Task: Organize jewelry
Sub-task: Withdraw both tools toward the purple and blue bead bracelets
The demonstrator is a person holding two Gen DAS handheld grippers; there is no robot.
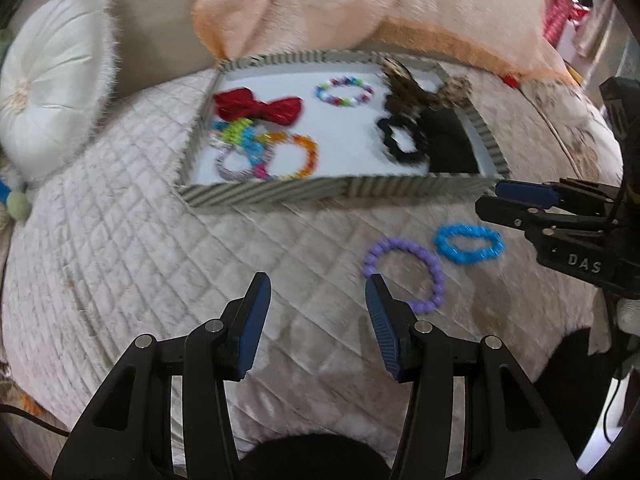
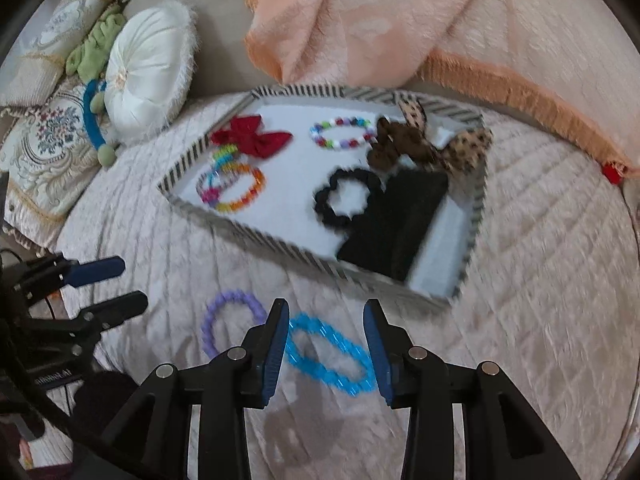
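A striped tray lies on the quilted bed. In it are a red bow, a multicolour bead bracelet, an orange bracelet, a black scrunchie, a black pouch and leopard bows. A purple bracelet and a blue bracelet lie on the quilt before the tray. My left gripper is open and empty, left of the purple bracelet. My right gripper is open, straddling the blue bracelet from above.
A peach blanket lies behind the tray. A round white cushion and embroidered pillows sit at the left. A blue toy ring lies beside the cushion.
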